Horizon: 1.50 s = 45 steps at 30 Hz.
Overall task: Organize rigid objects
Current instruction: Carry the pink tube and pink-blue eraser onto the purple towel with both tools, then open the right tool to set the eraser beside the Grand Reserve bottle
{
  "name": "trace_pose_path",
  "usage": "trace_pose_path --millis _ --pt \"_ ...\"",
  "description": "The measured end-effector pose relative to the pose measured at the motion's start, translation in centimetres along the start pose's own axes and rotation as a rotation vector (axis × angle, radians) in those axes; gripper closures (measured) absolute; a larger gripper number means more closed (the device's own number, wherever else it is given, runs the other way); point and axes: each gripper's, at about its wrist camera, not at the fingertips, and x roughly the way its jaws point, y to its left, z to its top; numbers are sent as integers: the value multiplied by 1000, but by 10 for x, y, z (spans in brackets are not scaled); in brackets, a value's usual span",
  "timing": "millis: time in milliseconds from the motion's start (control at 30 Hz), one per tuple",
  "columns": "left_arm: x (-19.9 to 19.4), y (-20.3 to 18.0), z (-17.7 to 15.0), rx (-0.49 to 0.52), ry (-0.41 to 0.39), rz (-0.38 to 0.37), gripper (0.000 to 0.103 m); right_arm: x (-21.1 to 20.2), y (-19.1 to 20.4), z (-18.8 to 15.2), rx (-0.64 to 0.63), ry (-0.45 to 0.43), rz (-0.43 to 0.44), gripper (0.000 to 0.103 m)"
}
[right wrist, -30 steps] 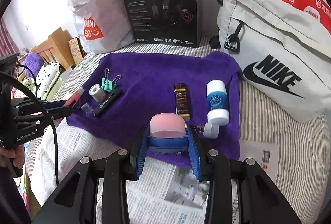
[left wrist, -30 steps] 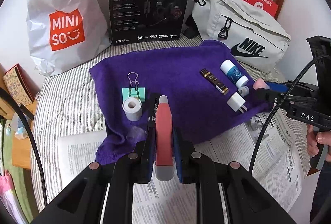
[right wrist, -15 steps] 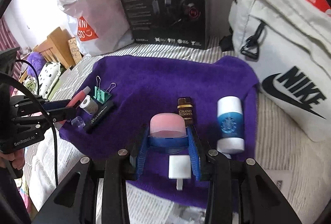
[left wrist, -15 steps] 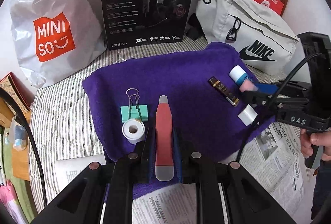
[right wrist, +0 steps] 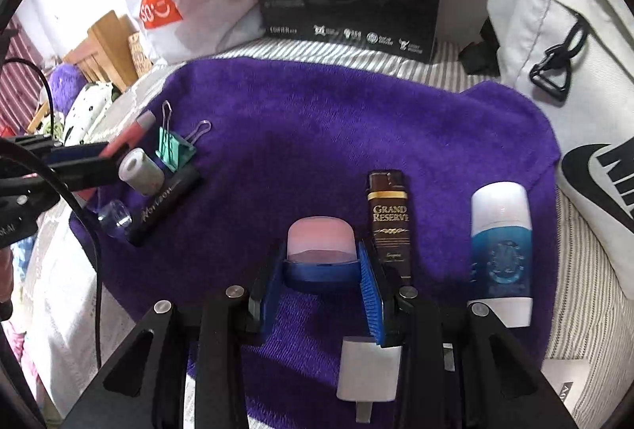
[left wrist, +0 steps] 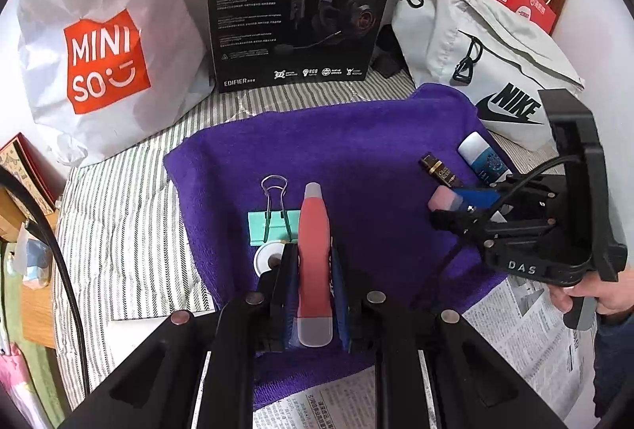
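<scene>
My left gripper [left wrist: 313, 262] is shut on a red pen-shaped tool [left wrist: 313, 231] with grey ends, held over the left part of the purple towel [left wrist: 356, 136], next to a green binder clip [left wrist: 273, 223] and a white tape roll [left wrist: 267, 260]. My right gripper [right wrist: 321, 270] is shut on a pink-and-blue eraser [right wrist: 320, 237], low over the towel [right wrist: 317, 120] beside a brown lighter [right wrist: 388, 223]. A blue-white bottle [right wrist: 501, 246] lies right of the lighter. A white charger plug [right wrist: 368, 369] lies under the right gripper. A black pen [right wrist: 164, 207] lies by the clip [right wrist: 174, 149].
A black headset box [left wrist: 301, 1], a white Miniso bag [left wrist: 99, 44] and a grey Nike bag [left wrist: 487, 48] stand behind the towel on a striped bed sheet [left wrist: 119, 215]. Newspaper [left wrist: 527, 342] lies along the towel's near edge. A small clear cap [right wrist: 113, 217] lies by the black pen.
Both grippers have moved forward over the towel with their objects still held. The right gripper has passed over the charger plug and closed in beside the lighter.
</scene>
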Motion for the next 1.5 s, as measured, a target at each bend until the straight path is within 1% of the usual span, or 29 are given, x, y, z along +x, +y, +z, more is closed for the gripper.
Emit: trace_pose_path --millis 133,333,433,500,700,800,833,867,967,1167,1500 --pt "2 0 1 4 4 -1 86 2 2 0 -24 -8 -16 66" --pt "-1 -2 3 7 6 -3 86 3 3 0 -53 -7 -6 65" --pt "-2 -4 3 12 7 -5 86 3 2 -1 -46 3 12 59" --pt "-2 -6 3 16 9 -1 86 1 0 -4 -34 9 26 58" --pt "-4 -8 2 13 12 -10 86 -17 -8 -14 21 -4 26 57" --pt "-4 -12 3 15 12 -13 86 -30 -11 -20 30 -19 9 57" --pt "-3 -13 4 16 12 -16 86 -36 -13 -22 34 -27 2 55" --pt "-1 -14 5 14 13 -17 86 -39 -14 -23 36 -30 -2 52" --pt "6 -17 8 10 18 -19 86 -47 -19 -26 34 -45 -23 52" --pt "22 -22 16 14 29 -38 86 -48 -26 -37 37 -34 -52 52" --pt "57 -23 33 19 57 -30 86 -40 -29 -47 64 -37 -18 52"
